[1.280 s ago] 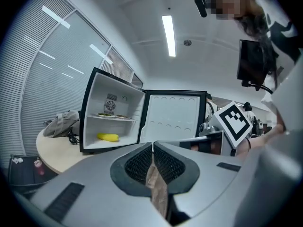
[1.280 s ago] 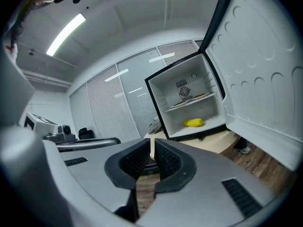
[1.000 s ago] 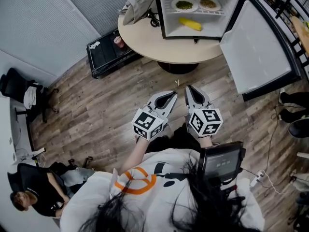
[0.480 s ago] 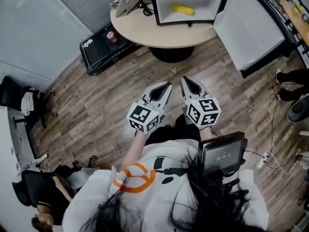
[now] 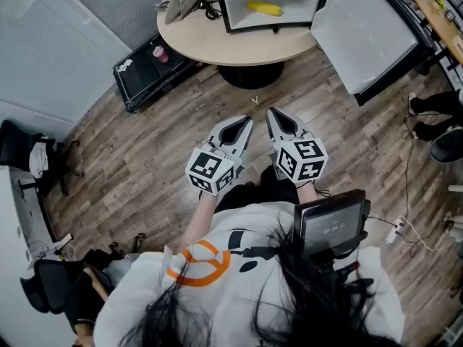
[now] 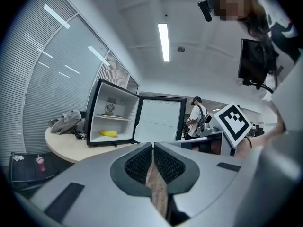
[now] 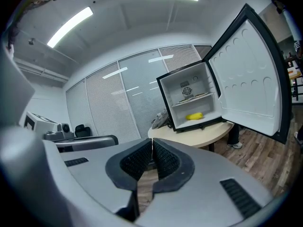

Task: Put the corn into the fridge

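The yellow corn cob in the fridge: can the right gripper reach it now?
Probably not from here. The white fridge door stands open and nothing blocks the yellow corn cob, but the right gripper, fingers shut, hangs over wooden floor, well short of the round beige table.

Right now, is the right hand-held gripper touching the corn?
Apart. The head view shows the right hand-held gripper over the floor, jaws shut and empty, while the corn lies inside the open fridge on the table, well ahead.

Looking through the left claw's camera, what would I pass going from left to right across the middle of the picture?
Bag → fridge → door → person → marker cube.
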The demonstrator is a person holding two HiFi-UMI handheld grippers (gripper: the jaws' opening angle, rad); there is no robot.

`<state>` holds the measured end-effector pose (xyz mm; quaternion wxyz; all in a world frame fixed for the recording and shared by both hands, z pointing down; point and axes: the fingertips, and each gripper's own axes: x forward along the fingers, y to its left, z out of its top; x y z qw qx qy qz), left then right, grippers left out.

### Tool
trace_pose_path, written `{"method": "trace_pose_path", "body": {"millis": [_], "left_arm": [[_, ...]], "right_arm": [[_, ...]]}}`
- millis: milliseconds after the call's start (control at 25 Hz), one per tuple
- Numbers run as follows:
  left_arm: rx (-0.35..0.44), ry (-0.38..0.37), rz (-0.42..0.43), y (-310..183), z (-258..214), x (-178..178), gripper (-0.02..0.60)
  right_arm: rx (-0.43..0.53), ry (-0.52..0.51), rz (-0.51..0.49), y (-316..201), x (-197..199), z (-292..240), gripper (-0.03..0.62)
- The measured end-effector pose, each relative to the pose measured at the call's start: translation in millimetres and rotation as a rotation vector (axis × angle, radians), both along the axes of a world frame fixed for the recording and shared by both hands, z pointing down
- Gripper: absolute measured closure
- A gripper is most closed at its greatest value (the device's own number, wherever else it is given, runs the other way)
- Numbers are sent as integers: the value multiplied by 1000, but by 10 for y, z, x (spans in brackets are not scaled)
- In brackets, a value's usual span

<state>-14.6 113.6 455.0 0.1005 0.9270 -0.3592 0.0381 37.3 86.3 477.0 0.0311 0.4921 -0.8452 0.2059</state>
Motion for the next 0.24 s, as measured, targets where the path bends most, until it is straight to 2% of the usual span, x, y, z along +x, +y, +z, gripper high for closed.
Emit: {"method": "trace_pose_path", "body": {"millis": [240], "left_arm": [[-7, 5, -13, -58, 24, -34, 571]], "right_arm": [[-8, 3, -6, -45, -6, 32, 573]]}}
